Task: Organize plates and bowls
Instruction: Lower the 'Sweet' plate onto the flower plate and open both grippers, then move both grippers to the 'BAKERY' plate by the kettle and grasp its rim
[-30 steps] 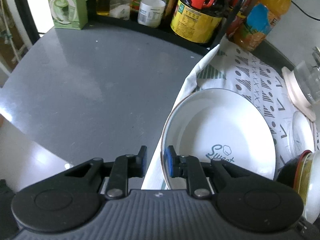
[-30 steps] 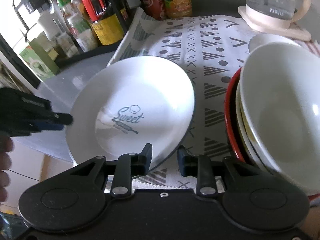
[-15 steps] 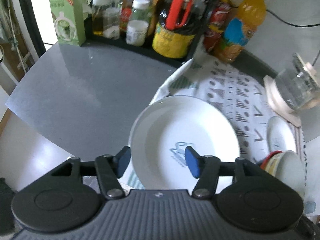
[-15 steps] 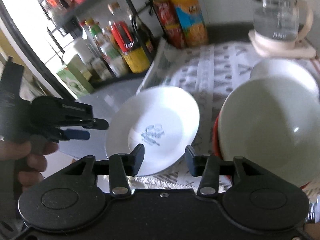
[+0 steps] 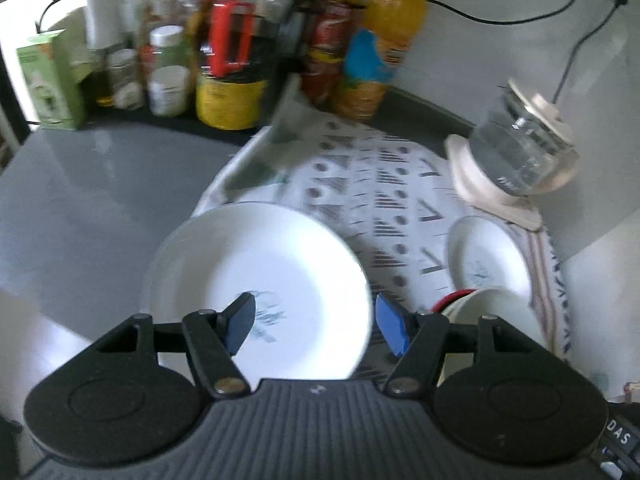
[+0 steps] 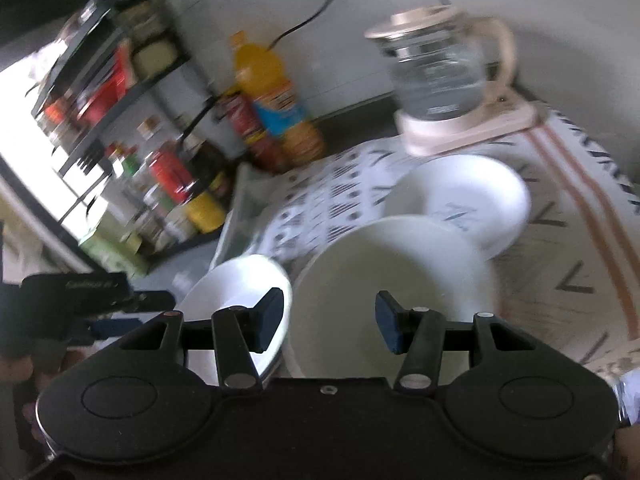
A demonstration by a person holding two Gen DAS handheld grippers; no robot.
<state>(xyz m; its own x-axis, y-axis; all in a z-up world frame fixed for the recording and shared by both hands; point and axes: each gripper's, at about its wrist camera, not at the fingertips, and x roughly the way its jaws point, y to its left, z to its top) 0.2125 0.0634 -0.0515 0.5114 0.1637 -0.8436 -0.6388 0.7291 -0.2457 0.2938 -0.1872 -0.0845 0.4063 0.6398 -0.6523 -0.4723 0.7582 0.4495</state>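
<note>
A large white plate [image 5: 260, 280] with a dark print lies on the patterned cloth [image 5: 392, 184]. My left gripper [image 5: 316, 324] hovers above its near side, jaws opening, nothing between them. To the right stands a stack of bowls [image 5: 492, 304] with a red rim [image 5: 456, 296], and behind it a small white plate [image 5: 490, 256]. In the right wrist view, my right gripper [image 6: 326, 324] hangs over the top white bowl [image 6: 392, 272], jaws opening and empty. The large plate [image 6: 240, 284] lies to its left, the small plate [image 6: 472, 196] beyond. The left gripper [image 6: 132, 312] shows at the left edge.
A glass kettle [image 5: 520, 152] on its cream base stands at the back right. Bottles and jars [image 5: 224, 80] line the back, with an orange juice bottle [image 5: 384, 40] and a green box [image 5: 48, 80]. Bare grey counter [image 5: 88, 208] spreads to the left. A hand [image 6: 16, 368] holds the left gripper.
Both grippers, nearly shut at the large plate's rim, have spread their jaws and pulled back and up. The plate now lies on the cloth.
</note>
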